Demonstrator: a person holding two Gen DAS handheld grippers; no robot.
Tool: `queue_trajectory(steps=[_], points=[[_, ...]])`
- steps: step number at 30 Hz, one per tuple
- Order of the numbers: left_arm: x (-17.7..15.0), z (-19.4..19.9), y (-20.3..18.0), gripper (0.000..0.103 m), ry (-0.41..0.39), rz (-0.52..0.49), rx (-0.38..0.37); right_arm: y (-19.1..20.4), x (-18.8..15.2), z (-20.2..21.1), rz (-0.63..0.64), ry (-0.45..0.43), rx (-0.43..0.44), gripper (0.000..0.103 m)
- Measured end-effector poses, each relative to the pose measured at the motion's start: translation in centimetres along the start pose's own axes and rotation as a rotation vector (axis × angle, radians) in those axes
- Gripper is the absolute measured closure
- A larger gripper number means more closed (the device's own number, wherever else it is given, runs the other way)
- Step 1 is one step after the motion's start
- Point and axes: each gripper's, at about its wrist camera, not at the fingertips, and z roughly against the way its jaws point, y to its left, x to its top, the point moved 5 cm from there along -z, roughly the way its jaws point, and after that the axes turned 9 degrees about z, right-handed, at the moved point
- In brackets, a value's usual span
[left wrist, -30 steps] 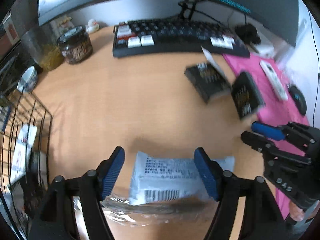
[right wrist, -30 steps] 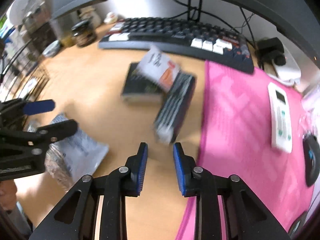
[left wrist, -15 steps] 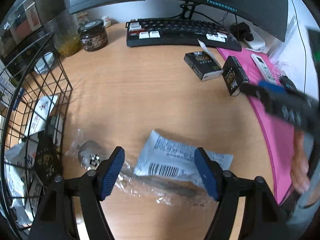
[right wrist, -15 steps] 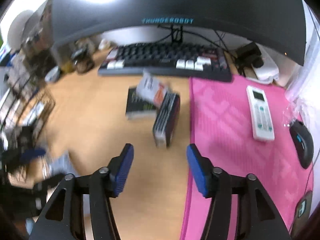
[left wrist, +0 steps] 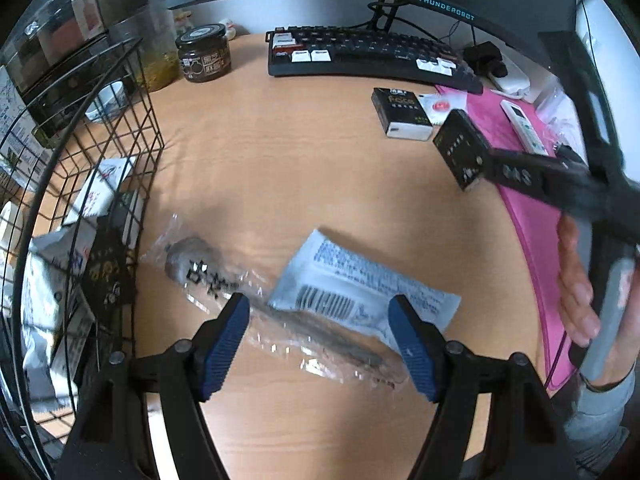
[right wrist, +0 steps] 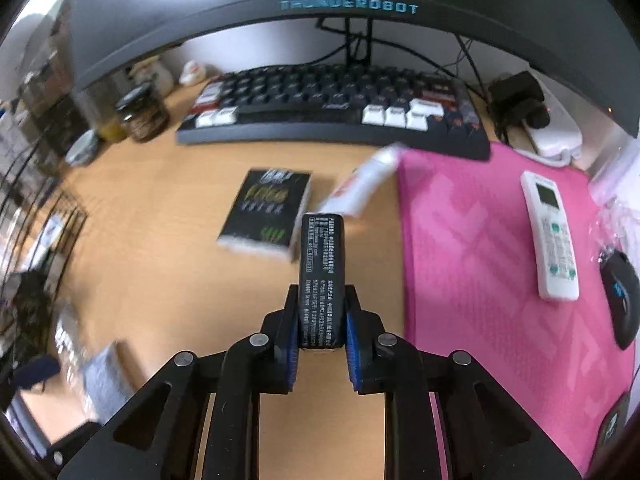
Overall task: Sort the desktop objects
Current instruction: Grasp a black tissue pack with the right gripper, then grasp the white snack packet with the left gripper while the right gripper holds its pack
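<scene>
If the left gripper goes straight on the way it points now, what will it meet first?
Most likely the clear plastic bag with a spoon lying between the open fingers of the left gripper, overlapped by the blue-white packet, on the wooden desk. Depth is uncertain.

Soft overhead light glares off the dark curved monitor [right wrist: 280,12] far beyond the right claw. Fisheye bends every edge. Left of that claw, the black wire basket [right wrist: 36,208] smears with motion blur.

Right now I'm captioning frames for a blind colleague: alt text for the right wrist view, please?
The right gripper clamps a slim black box upright above a wooden desk. Behind lie another black box, a keyboard and a pink mat bearing a white remote.
</scene>
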Motion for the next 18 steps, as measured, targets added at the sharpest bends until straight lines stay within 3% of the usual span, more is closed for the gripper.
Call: queue_trajectory(steps=[8,18], points=[[-2.0,0.5,0.7,0.027,0.019,0.001,0.040,5.9,-5.0,4.4,0.221,-0.013,0.092,0.084],[-1.5,-1.0,1.9,0.027,0.021,0.013,0.083,10.0,-8.5,5.6,0.341,0.015,0.172,0.084]])
